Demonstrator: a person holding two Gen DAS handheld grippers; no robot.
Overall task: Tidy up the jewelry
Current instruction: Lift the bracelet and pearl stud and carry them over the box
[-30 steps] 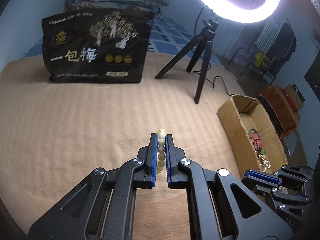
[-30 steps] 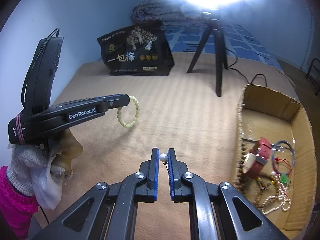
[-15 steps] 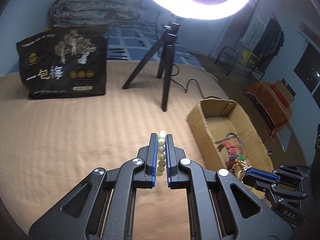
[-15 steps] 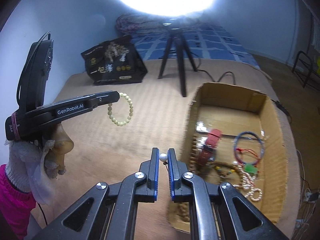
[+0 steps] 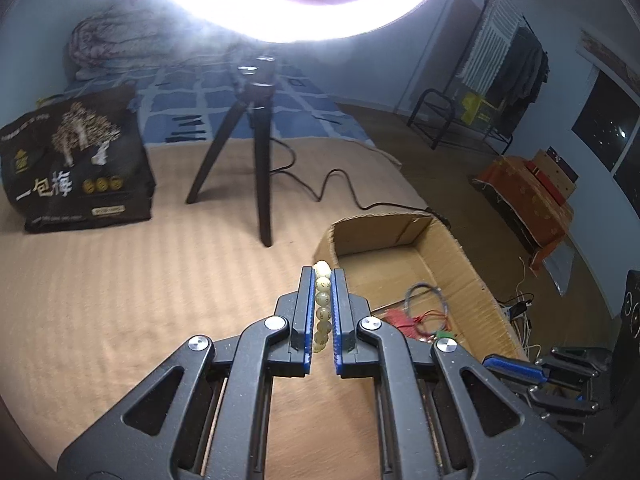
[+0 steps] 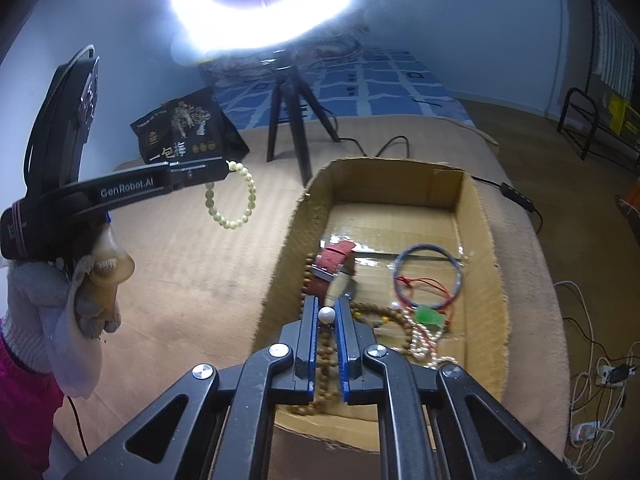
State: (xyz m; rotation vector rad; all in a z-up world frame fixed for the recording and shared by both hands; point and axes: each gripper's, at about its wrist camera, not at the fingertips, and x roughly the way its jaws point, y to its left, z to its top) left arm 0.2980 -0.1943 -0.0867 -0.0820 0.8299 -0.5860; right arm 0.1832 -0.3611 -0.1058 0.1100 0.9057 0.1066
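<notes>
a pale green bead bracelet (image 5: 322, 307) is clamped between the narrow jaws of the left gripper (image 5: 322, 280); in the right wrist view the same bracelet (image 6: 235, 200) is seen dangling as a full loop from the tips of the left gripper (image 6: 224, 170), held in the air above the tan blanket (image 6: 192, 280) and just left of the cardboard box (image 6: 400, 176); the tool is carried by a hand in a white knit glove (image 6: 48, 300); a small white pearl (image 6: 327, 314) is pinched at the tips of the right gripper (image 6: 327, 312), its jaws nearly together, and it is held over the near left part of the box; inside the box a red watch strap (image 6: 332, 264), a blue cord bangle (image 6: 428, 276), a green pendant on red string (image 6: 430, 315), a brown wooden bead strand (image 6: 384, 316) and a pearl strand (image 6: 420, 340) are seen lying on the floor of it; beyond the box a black tripod (image 6: 292, 120) is stood on the blanket under a glaring ring light (image 6: 260, 4); a black snack bag (image 6: 184, 132) is seen upright at the far left; from the left wrist view the box (image 5: 400, 228) is placed ahead and to the right, and the right gripper (image 5: 516, 368) is caught at the lower right edge.
</notes>
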